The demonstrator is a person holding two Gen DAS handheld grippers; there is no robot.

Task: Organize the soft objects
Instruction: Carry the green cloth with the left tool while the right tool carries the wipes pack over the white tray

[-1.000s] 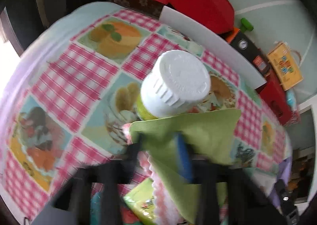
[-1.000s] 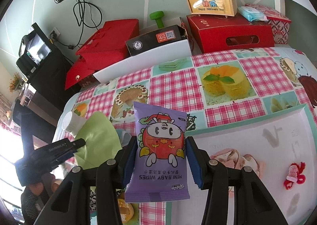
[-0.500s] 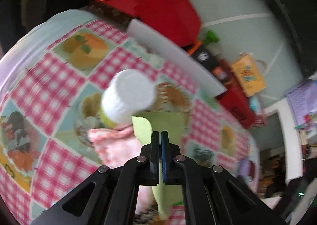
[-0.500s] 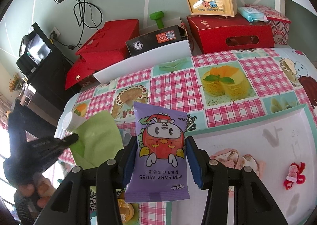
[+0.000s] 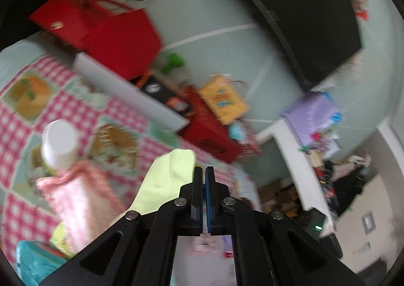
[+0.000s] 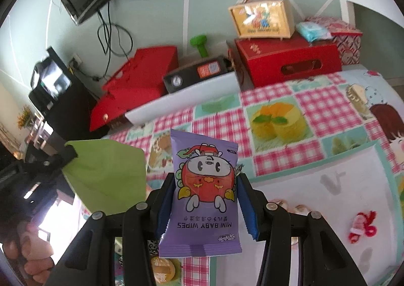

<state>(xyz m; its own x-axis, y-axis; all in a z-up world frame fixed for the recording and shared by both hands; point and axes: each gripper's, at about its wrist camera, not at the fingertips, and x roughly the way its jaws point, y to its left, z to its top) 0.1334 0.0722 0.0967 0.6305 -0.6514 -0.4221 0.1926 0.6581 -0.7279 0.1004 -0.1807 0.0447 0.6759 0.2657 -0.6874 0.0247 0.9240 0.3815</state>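
Left gripper [image 5: 204, 172]: jaws pressed together, pinching a corner of the green cloth [image 5: 164, 182]. In the right wrist view the same gripper [image 6: 69, 153] enters from the left edge and the cloth [image 6: 108, 172] hangs from it as a wide flap, clear of the table. The left view is motion-blurred.

Right gripper [image 6: 205, 200]: partly spread, both blue pads [image 6: 246, 207] against the sides of a purple pack of mini baby wipes [image 6: 203, 197]. The pack stands upright between the fingers, its print upside down to the camera, held above the table.

The table wears a pink checked cloth [image 6: 272, 99] with food pictures. On it, below and left of the green cloth in the left view: a white-capped bottle [image 5: 59, 141] and a pink checked fabric piece [image 5: 78, 200] just beside it; whether they touch cannot be told through the blur.

A white tray [image 6: 315, 185] lies near the right edge of the table, holding a small red-and-white yarn trinket [image 6: 361, 226] and some pale pieces, partly hidden behind the right gripper.

Behind the table, against the wall: red boxes [image 6: 287, 59], a yellow gift bag [image 6: 262, 20], a green dumbbell [image 6: 199, 45].
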